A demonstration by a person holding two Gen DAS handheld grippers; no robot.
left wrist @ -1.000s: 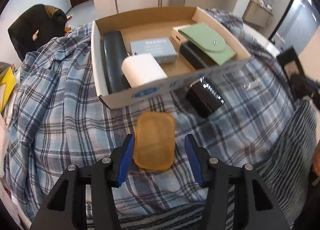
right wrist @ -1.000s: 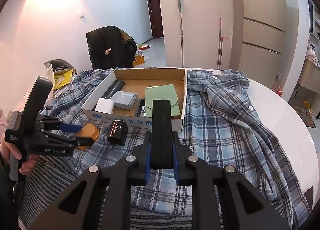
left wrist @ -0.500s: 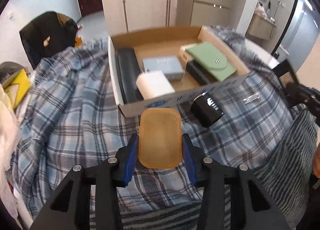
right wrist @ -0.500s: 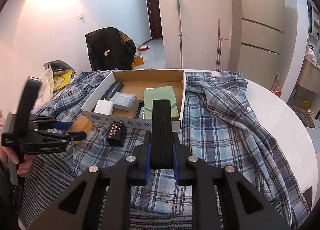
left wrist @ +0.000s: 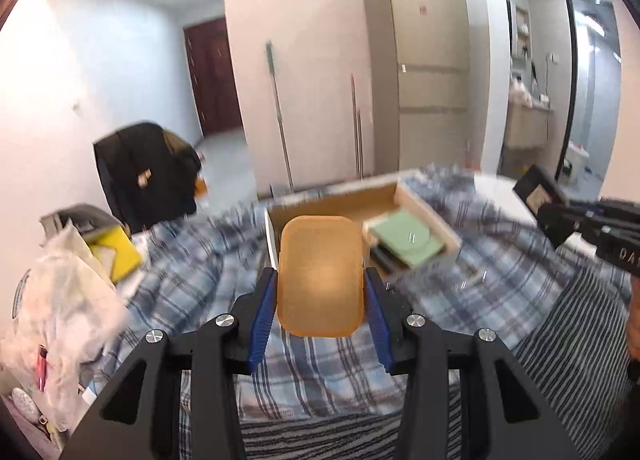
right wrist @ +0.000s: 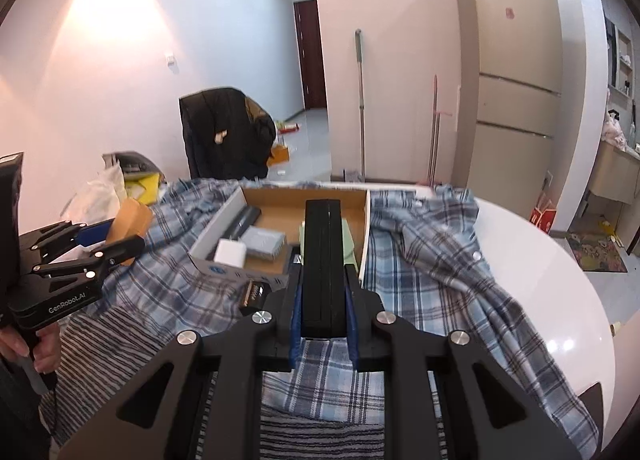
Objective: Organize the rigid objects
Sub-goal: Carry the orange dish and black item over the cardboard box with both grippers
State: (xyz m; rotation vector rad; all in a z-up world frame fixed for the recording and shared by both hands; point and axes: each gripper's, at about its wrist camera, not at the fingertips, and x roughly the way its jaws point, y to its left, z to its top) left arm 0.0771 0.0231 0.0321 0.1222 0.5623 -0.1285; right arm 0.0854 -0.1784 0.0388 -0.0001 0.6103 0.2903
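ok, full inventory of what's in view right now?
cardboard box: 1, brown, on the checked cloth
orange case: 1, in left gripper, lifted
long black case: 1, in right gripper
green pouch: 1, in box, right side
white block: 1, in box, front left
grey box: 1, in box, middle
black tube: 1, in box, left wall
small black box: 1, on cloth before the box
checked cloth: 1, blue, over table
white table: 1, round
left gripper: shut on orange case
right gripper: shut on long black case

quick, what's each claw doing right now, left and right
Left claw: closed on the orange case, lifted off the cloth.
Right claw: closed on the flat black case.
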